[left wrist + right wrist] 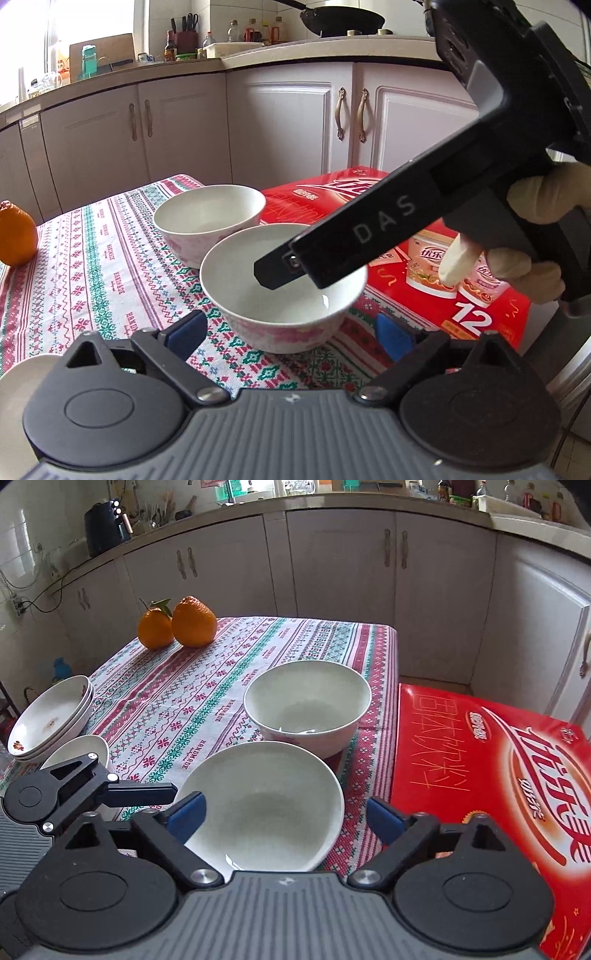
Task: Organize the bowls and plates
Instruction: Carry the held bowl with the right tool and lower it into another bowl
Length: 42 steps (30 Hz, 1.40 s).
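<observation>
In a home kitchen, we bring both tools to the near bowl (266,805) on the patterned tablecloth (207,686); our right gripper (284,816) stands partly open, its blue pads either side of that bowl's near rim, not visibly pressing, holding nothing; our left gripper (291,332) flanks the same bowl from its other side, open too; the far bowl (306,701) sits just beyond the near bowl, almost touching; the red carton (480,753) lies beside it, stacked plates (51,716) and two oranges (177,624) well away across the cloth; we judge the right hand nearer, the bowl dead ahead.
</observation>
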{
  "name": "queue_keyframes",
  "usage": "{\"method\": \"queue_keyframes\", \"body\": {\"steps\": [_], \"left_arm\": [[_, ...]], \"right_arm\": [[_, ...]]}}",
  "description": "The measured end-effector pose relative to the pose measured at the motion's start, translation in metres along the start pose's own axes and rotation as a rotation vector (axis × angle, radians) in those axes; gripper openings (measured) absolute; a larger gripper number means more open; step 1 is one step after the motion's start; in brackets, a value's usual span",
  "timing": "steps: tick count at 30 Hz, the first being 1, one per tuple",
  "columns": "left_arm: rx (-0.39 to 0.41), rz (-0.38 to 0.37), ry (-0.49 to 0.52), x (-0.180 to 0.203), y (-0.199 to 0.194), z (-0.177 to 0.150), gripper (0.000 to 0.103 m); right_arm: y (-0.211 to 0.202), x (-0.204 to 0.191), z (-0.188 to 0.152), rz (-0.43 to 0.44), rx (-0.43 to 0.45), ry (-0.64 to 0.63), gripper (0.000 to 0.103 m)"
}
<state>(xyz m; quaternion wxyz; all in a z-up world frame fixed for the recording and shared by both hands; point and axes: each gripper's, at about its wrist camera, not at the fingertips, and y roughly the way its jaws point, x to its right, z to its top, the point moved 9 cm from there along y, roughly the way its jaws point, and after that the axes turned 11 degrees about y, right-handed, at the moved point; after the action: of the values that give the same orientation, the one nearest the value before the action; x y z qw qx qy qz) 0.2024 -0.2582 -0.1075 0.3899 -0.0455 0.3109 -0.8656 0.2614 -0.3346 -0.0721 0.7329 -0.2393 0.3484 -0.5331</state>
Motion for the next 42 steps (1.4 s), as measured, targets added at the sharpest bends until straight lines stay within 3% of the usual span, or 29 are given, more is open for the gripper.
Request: {"method": "queue_keyframes", "body": {"steps": [5,7,12,28,42], "left_arm": [[0.01,-0.004,-0.007,-0.001,0.004,0.001,0.094],[0.012,-0.005,-0.008,-0.002,0.005,0.002,0.087],[0.014,0.001,-0.019,-0.005,0.008,0.002,0.085],[0.0,-0.014,0.001,-0.004,0.001,0.001,0.084],[-0.004,-0.05,0.036,-0.005,-0.054,0.004,0.084]], "right_arm": [[0.008,0.004,0.003,0.026,-0.019,0.023,0.079],[0.011,0.005,0.004,0.029,-0.025,0.029,0.075],[0.013,0.008,0.004,0.041,-0.034,0.053,0.066],[0.008,0.007,-0.001,0.041,-0.051,0.097,0.067],[-0.039,-0.034,-0.006,0.093,-0.037,0.115,0.067]]}}
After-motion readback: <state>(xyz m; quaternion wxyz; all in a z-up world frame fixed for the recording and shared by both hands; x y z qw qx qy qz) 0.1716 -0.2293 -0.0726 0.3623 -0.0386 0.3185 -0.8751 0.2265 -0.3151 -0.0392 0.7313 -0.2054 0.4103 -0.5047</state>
